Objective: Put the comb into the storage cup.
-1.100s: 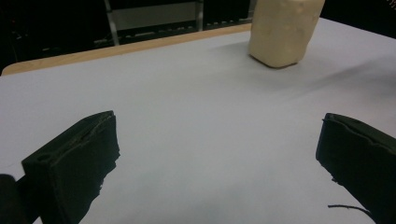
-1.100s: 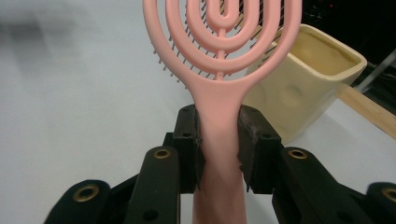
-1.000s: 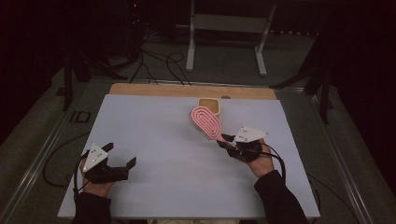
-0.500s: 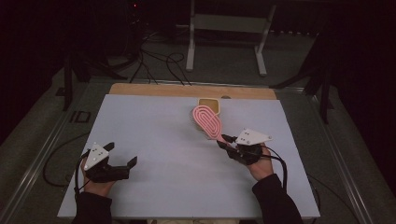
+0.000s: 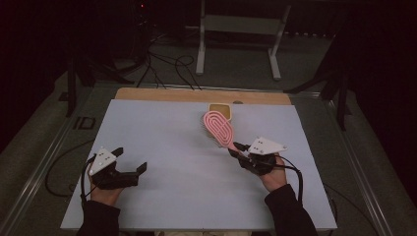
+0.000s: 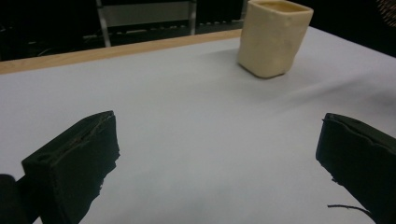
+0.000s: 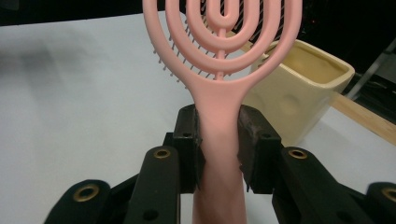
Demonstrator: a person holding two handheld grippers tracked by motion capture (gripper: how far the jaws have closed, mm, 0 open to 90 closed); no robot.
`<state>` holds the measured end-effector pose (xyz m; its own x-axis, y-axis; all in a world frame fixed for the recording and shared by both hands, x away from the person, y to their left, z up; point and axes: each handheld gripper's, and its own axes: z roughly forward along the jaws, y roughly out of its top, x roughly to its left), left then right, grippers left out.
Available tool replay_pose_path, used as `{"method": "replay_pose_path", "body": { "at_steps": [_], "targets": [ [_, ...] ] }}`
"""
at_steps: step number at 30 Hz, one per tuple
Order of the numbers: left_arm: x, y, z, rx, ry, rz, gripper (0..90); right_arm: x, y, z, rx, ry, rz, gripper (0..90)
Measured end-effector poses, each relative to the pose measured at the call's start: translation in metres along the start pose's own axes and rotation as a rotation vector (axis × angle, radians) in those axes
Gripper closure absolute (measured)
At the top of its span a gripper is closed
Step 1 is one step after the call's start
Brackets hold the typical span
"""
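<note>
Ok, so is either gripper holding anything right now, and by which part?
The right gripper holds the pink hairbrush by its handle, just below the head, fingers pressed on both sides. The left gripper is open and holds nothing.

You sit in a dark room. The white table has a wooden edge at its far side. Behind it you see grey floor, black cables and a metal stand.
</note>
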<state>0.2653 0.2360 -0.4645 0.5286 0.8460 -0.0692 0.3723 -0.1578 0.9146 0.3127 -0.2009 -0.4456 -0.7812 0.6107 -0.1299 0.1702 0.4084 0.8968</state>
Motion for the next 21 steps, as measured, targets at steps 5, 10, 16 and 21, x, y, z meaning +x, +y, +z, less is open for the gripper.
{"method": "replay_pose_path", "body": {
  "at_steps": [5, 10, 16, 21],
  "targets": [
    [-0.008, 0.013, 0.006, 0.001, -0.033, 0.005, 0.0, 0.001, 0.001, 0.000, -0.006, -0.001, 0.003, 70.5],
    [-0.021, 0.029, 0.016, 0.002, -0.068, 0.034, 0.0, -0.001, -0.001, 0.000, -0.002, -0.006, 0.009, 70.5],
    [-0.033, 0.043, 0.029, -0.009, -0.117, 0.045, 0.0, -0.003, -0.002, 0.000, -0.006, -0.011, 0.018, 70.5],
    [-0.041, 0.050, 0.036, -0.014, -0.139, 0.058, 0.0, -0.003, -0.002, 0.001, -0.010, -0.013, 0.029, 70.6]
  ]
}}
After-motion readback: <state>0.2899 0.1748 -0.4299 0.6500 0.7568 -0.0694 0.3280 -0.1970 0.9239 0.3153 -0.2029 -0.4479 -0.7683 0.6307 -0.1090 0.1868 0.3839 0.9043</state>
